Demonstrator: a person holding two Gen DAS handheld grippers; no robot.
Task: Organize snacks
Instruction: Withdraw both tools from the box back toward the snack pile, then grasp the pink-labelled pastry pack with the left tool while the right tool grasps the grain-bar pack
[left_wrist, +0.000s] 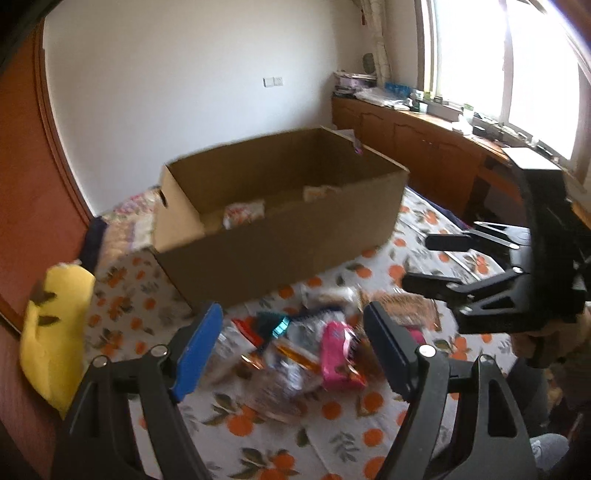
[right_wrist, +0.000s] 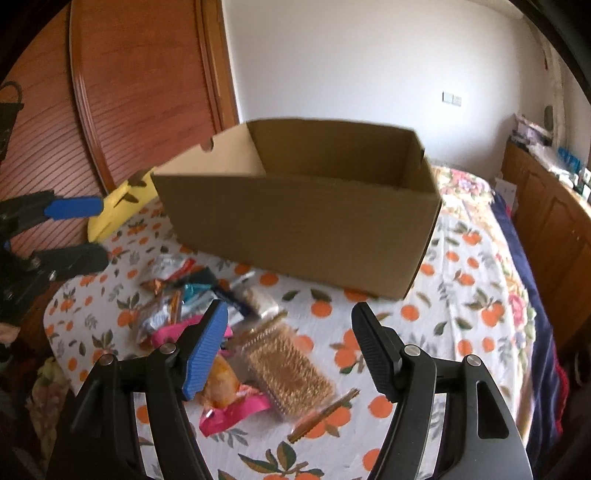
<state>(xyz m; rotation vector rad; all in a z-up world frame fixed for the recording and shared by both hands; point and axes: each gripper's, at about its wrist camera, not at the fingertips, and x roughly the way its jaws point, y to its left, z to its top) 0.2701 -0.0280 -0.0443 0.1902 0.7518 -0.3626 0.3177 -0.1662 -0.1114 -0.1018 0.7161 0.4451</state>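
An open cardboard box (left_wrist: 280, 236) stands on the bed, with two pale snack packets (left_wrist: 243, 214) on its floor. In front of it lies a loose pile of snacks, among them a pink packet (left_wrist: 338, 354) and a golden biscuit pack (right_wrist: 288, 365). My left gripper (left_wrist: 295, 350) hovers over the pile, open, with nothing between its pads. My right gripper (right_wrist: 291, 347) hangs open above the biscuit pack and touches nothing. Each gripper shows in the other's view: the right gripper (left_wrist: 428, 264) at the right edge, the left gripper (right_wrist: 88, 232) at the left edge.
The bed sheet (right_wrist: 461, 295) is white with an orange-fruit print. A yellow plush cushion (left_wrist: 55, 332) leans by the wooden headboard (right_wrist: 140, 92) left of the box. Wooden cabinets (left_wrist: 417, 144) with clutter on top run under the window. A dark blanket edge (right_wrist: 532, 295) lies along the bed's right side.
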